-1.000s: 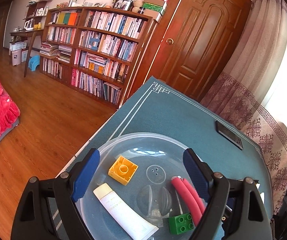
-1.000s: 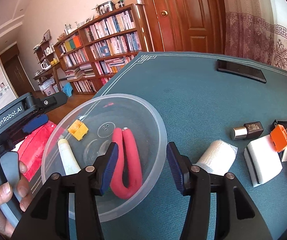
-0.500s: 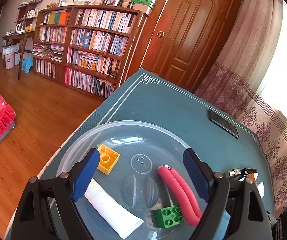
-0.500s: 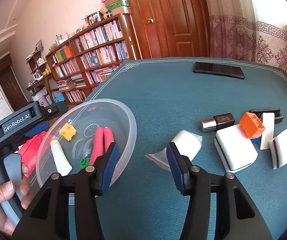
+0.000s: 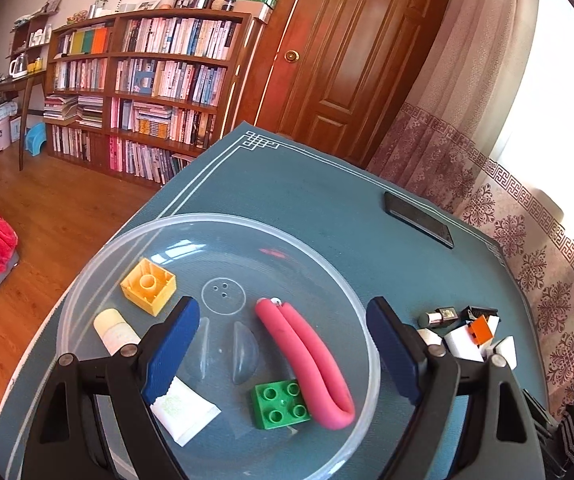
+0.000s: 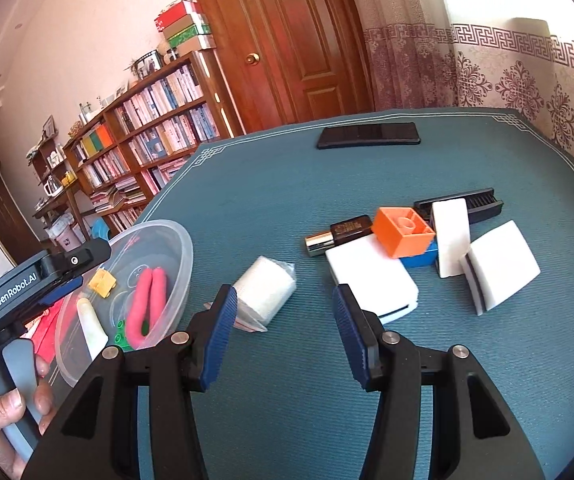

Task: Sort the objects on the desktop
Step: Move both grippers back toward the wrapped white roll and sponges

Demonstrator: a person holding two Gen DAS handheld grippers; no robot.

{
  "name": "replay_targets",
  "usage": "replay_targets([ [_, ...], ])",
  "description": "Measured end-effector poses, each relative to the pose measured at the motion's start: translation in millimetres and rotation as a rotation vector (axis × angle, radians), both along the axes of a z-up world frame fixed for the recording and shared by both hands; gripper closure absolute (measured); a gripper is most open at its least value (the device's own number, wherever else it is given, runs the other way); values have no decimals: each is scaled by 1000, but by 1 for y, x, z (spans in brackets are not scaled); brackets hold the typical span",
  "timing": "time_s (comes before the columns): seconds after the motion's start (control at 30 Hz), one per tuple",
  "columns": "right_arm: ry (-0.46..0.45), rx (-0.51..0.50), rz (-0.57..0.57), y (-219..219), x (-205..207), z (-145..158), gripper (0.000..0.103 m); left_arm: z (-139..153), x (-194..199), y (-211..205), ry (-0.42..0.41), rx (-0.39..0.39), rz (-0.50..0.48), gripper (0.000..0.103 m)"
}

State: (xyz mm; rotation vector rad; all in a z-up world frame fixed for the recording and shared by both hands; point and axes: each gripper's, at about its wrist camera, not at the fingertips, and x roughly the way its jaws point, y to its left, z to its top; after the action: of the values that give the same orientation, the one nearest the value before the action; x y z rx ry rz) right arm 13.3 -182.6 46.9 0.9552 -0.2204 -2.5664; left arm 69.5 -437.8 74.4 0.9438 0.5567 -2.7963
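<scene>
My right gripper point(image 6: 283, 336) hovers low over the teal tabletop point(image 6: 467, 380), jaws spread wide and holding nothing. My left gripper point(image 5: 283, 354) is likewise apart and empty, poised above the clear plastic bowl point(image 5: 99, 276) at the tabletop's left edge.

Nearest my right gripper, just past its left finger, lies a white gauze roll point(image 6: 265, 290) in a clear wrapper; I judge it the likeliest next pick. Just beyond the right finger sits a white sponge block point(image 6: 371, 276), with the rest of the unsorted cluster behind it: a small dark bottle with a metal cap point(image 6: 337, 234), an orange block point(image 6: 403, 230) resting on a blue piece point(image 6: 421, 258), another white pad point(image 6: 451, 236) standing on edge, a black comb point(image 6: 483, 200) behind that, and a dark-edged white sponge point(image 6: 501, 270) tilted to the right.

The bowl already holds a share of the work: a white tube point(image 5: 179, 408), a green brick point(image 5: 281, 404), a folded pink foam piece point(image 5: 307, 360) and a yellow brick point(image 5: 149, 286).

So I judge the sorting to be somewhere near halfway, four things in and about seven left out. Farthest off, a black phone point(image 6: 369, 136) lies alone near the tabletop's far edge; whether it belongs to the sorting I cannot say.
</scene>
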Motion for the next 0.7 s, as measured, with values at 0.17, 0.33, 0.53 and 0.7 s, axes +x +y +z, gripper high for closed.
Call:
replay_targets([
  [0.17, 1, 2, -49, 25, 0, -3, 48, -1, -4, 24, -14, -15, -50, 15],
  [0.33, 6, -11, -122, 57, 0, -5, 34, -1, -11, 51, -19, -37, -101, 15],
  [0.53, 2, -26, -188, 89, -5, -9, 34, -5, -25, 85, -29, -64, -160, 15],
  [0.7, -4, -34, -219, 108, -9, -13, 34, -13, -37, 116, -42, -134, -216, 15],
])
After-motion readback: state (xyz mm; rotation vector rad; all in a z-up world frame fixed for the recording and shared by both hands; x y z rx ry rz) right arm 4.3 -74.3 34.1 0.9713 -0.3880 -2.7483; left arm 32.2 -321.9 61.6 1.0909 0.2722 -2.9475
